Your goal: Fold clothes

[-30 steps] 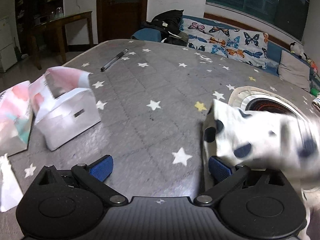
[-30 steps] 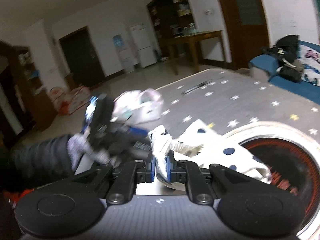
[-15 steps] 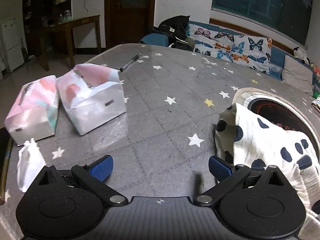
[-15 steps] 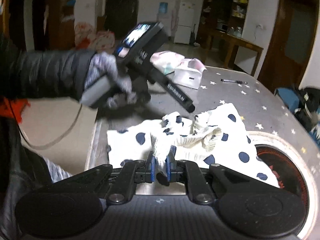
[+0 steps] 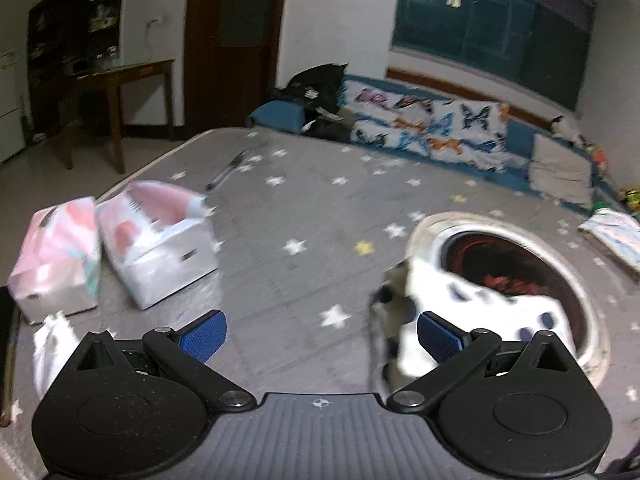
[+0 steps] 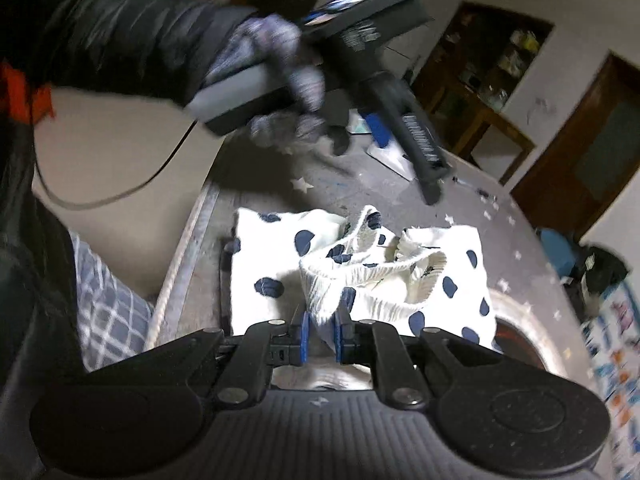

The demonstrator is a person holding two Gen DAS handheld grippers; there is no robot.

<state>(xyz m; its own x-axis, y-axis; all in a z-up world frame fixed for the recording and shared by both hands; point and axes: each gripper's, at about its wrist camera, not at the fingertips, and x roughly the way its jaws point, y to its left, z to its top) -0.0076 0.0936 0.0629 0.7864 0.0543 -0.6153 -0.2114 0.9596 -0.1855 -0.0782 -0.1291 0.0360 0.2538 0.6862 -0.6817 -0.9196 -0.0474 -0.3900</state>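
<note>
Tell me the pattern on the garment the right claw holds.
White with dark navy spots; the garment shows best in the right wrist view.

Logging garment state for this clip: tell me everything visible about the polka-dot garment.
The polka-dot garment looks like soft white knit with dark navy spots and ribbed edging. It lies crumpled, partly flattened, on the grey star-patterned table cover, one side over a round ringed inset. The right gripper pinches a ribbed edge. The left gripper is open beside it, holding nothing.
</note>
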